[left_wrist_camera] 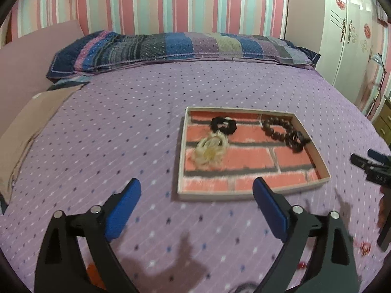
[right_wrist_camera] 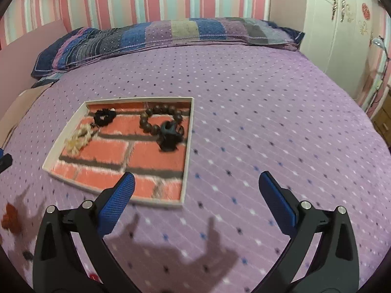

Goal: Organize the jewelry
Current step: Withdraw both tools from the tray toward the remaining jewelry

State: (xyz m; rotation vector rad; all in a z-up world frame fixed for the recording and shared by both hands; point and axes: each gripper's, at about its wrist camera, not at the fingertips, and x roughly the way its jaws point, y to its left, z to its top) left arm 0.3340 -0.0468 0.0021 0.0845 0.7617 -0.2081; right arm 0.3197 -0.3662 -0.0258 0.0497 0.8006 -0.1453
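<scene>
A shallow white tray (left_wrist_camera: 181, 146) with a red brick-pattern floor lies on the purple bed; it also shows in the right wrist view (right_wrist_camera: 189, 141). In it lie a black scrunchie (left_wrist_camera: 223, 124) (right_wrist_camera: 104, 117), a cream bead bracelet (left_wrist_camera: 210, 150) (right_wrist_camera: 79, 138), a brown wooden bead bracelet (left_wrist_camera: 278, 128) (right_wrist_camera: 158, 117) and a dark hair claw (left_wrist_camera: 299, 139) (right_wrist_camera: 169, 138). My left gripper (left_wrist_camera: 196, 188) is open and empty above the bed, in front of the tray's near edge. My right gripper (right_wrist_camera: 196, 182) is open and empty over the tray's near right corner; its body shows in the left wrist view (left_wrist_camera: 371, 166).
A striped pillow (left_wrist_camera: 180, 48) lies at the bed's head against the striped wall. A beige cloth (left_wrist_camera: 31, 131) lies at the left edge. Small red pieces (left_wrist_camera: 365, 247) and an orange-brown item (right_wrist_camera: 11, 218) lie on the near bedspread. A white wardrobe (right_wrist_camera: 342, 24) stands at the right.
</scene>
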